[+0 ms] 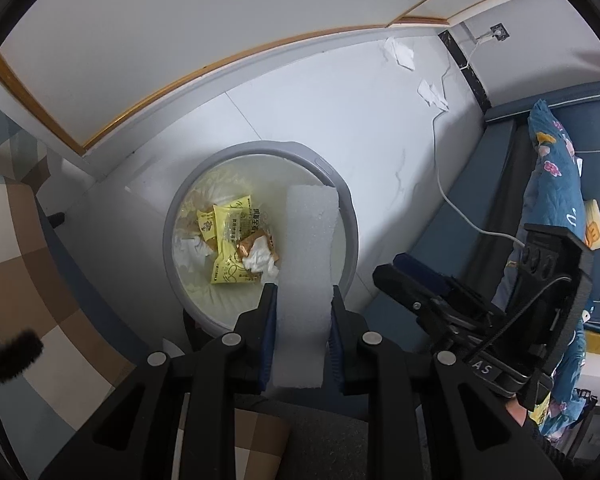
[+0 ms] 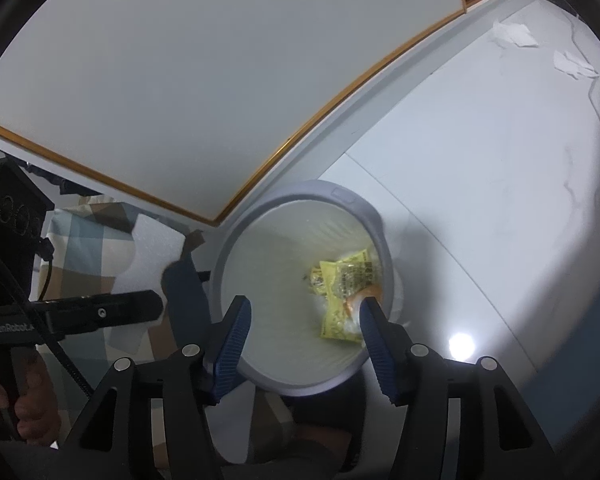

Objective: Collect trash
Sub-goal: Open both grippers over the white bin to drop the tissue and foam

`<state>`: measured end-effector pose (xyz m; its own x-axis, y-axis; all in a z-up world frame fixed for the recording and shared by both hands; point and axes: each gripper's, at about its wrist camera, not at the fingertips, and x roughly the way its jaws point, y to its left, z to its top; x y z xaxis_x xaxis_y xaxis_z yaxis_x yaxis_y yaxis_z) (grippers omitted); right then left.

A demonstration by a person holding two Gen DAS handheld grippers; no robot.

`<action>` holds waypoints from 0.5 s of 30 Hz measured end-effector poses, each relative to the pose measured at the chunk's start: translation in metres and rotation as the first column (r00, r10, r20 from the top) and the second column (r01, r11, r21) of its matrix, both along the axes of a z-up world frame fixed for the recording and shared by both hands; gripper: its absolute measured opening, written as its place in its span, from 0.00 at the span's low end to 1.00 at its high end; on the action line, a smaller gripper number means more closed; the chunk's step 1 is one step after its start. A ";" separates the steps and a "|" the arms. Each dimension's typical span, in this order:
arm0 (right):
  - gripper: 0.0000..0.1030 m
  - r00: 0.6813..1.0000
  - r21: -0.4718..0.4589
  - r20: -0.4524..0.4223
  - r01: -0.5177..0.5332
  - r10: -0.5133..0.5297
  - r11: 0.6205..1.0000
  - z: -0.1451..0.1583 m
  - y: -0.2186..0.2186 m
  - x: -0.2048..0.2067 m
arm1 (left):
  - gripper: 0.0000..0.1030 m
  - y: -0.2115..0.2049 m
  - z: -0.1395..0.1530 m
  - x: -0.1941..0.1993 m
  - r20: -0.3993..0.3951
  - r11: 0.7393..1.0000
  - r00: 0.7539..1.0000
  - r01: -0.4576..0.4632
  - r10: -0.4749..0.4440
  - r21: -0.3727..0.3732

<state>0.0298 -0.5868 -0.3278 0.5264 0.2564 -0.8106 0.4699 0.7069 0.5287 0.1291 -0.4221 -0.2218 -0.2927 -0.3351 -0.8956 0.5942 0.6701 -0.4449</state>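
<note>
The bin [image 1: 342, 196] has a grey rim and pale lining; inside it lie yellow wrappers [image 1: 230, 236] with dark print. The foam block [image 1: 306, 256] is white. Left of the bin, a blanket [image 1: 24, 240] shows brown, cream and blue-grey checks.

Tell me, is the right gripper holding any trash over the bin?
No, the right gripper stands open over the bin with nothing between its fingers; the yellow wrapper lies inside the bin.
</note>
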 end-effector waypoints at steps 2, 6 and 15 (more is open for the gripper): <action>0.56 1.000 -0.005 0.006 0.009 -0.009 1.000 0.002 -0.001 -0.002 | 0.22 -0.002 0.001 -0.001 0.009 1.000 1.000 0.010 -0.010 0.014; 0.57 0.999 -0.005 0.014 0.029 -0.029 1.000 0.006 -0.004 -0.004 | 0.39 -0.002 0.002 -0.002 0.032 0.999 0.999 0.016 -0.017 0.030; 0.58 0.998 -0.004 0.014 0.053 -0.053 0.999 0.013 -0.007 -0.009 | 0.54 0.009 0.011 -0.002 0.134 0.998 0.991 -0.032 0.024 0.054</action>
<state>0.0209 -0.5943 -0.3144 0.5508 0.2240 -0.8040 0.4994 0.6834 0.5325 0.1269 -0.4132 -0.2113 -0.1612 -0.2901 -0.9433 0.6262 0.7087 -0.3249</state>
